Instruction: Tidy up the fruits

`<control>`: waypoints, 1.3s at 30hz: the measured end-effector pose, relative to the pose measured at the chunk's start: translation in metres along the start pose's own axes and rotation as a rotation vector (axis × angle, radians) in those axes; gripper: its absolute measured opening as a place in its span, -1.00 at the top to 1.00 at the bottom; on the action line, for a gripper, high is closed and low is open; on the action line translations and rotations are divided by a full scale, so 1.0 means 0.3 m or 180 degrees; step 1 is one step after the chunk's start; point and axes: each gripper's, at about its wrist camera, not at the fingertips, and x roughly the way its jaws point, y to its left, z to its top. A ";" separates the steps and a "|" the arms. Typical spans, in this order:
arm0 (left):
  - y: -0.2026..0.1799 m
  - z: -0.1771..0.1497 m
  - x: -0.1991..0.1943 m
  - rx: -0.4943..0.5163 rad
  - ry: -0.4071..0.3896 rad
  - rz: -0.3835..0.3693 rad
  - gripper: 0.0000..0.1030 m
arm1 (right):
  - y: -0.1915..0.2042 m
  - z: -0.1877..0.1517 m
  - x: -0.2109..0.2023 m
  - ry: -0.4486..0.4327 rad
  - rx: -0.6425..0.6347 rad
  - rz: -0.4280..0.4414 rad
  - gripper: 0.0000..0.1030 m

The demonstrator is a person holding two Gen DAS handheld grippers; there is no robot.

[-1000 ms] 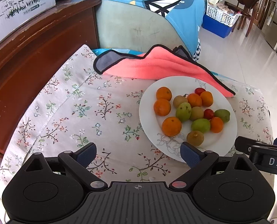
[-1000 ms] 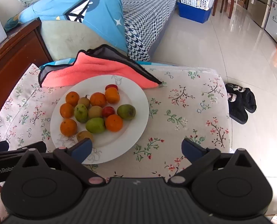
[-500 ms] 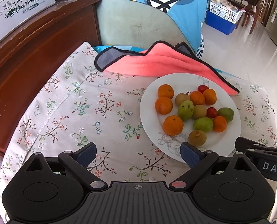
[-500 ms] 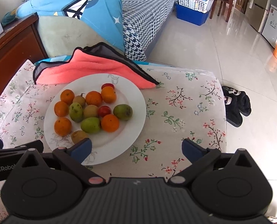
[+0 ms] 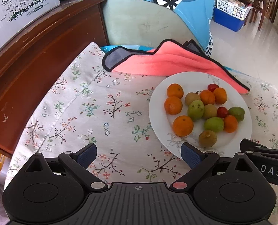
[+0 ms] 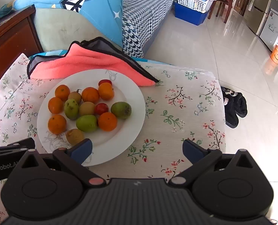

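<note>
Now, far left of the left tool (image 5: 138, 152) a dark wooden cabinet (image 5: 35, 60) runs along the desk edge, with a printed carton (image 5: 17, 5) on top of it. This tool hangs with its jaws spread wide and nothing between them, above bare floral tablecloth (image 5: 94, 108). Ahead of it and slightly right, a pink cloth (image 5: 169, 63) with dark trim lies bunched at the far side of the desk, its near edge tucked against the far rim of the white plate (image 5: 157, 123). Beyond the cloth stands a pale green sofa back with a blue cushion (image 5: 185, 5).

The plate sits ahead and to the right of the left tool, its near rim partly hidden by that tool's right fingertip (image 5: 190, 154). On it the fruits (image 5: 202, 110) lie loosely grouped: oranges toward the left and middle, green and brownish ones among them, two small red ones toward the far right.

From the right tool (image 6: 137, 148), likewise gaping and empty, the same plate (image 6: 137, 101) lies ahead and left, with the left fingertip (image 6: 81, 149) over its near rim, just before a brownish fruit (image 6: 75, 136). Straight ahead of this tool is open tablecloth. Right of it the desk ends; black slippers (image 6: 233, 107) rest on the tiled floor (image 6: 223, 43), and a blue bin (image 6: 190, 14) stands well beyond.
</note>
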 end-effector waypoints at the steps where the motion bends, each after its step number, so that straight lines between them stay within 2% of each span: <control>1: -0.002 -0.001 0.001 0.0014 0.0002 0.0021 -0.89 | 0.001 0.000 0.002 0.0009 -0.0001 0.0004 -0.98; 24: -0.010 -0.003 0.018 0.0109 0.0060 0.0169 -0.88 | 0.017 -0.009 0.016 0.0053 -0.0016 0.0015 -0.98; 39: 0.000 -0.040 0.014 0.0243 0.0066 0.0278 -0.88 | 0.045 -0.036 0.022 0.0095 -0.0156 0.0062 -0.98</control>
